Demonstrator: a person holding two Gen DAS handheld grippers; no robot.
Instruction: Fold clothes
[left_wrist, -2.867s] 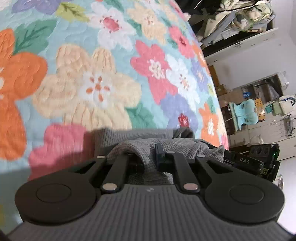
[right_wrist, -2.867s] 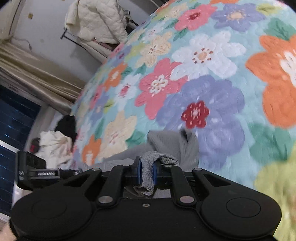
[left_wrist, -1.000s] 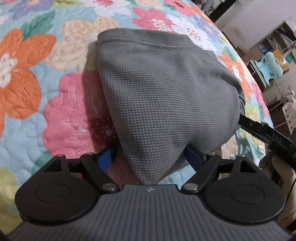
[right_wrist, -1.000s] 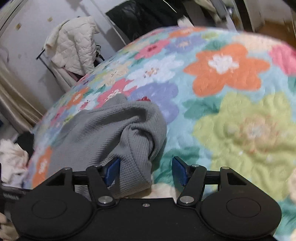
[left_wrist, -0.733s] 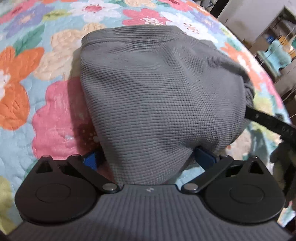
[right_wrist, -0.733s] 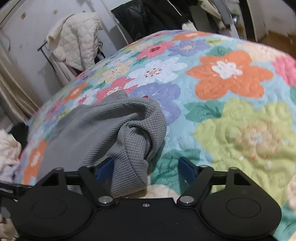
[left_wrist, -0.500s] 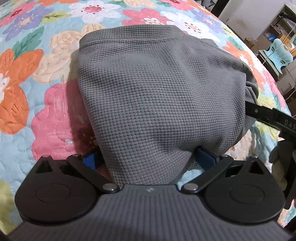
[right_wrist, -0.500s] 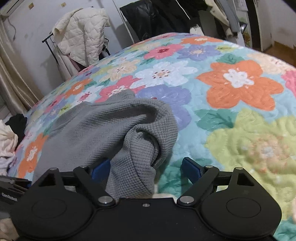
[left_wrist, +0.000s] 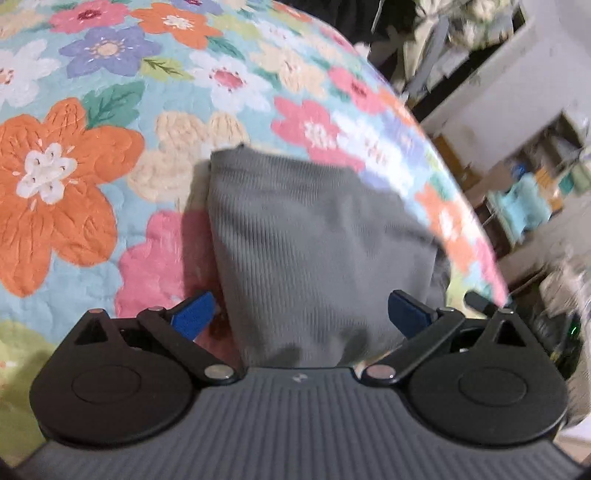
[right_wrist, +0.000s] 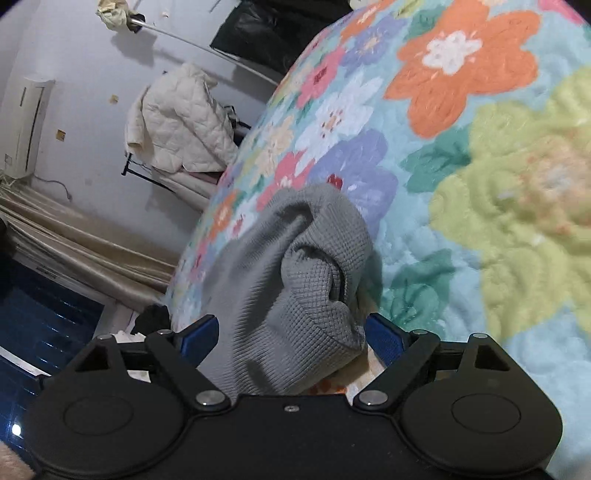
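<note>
The grey waffle-knit garment (left_wrist: 314, 251) lies folded on my flowered quilt (left_wrist: 66, 177), filling the centre of the left view, its long axis running from the lower middle up toward the upper left; in the right view its near end (right_wrist: 306, 295) bunches into a rolled lump; my left gripper (left_wrist: 301, 314) and right gripper (right_wrist: 291, 334) both stand wide, gripping nothing.

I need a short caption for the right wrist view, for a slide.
Open right gripper over a bunched grey knit garment lying on a floral quilt.
</note>
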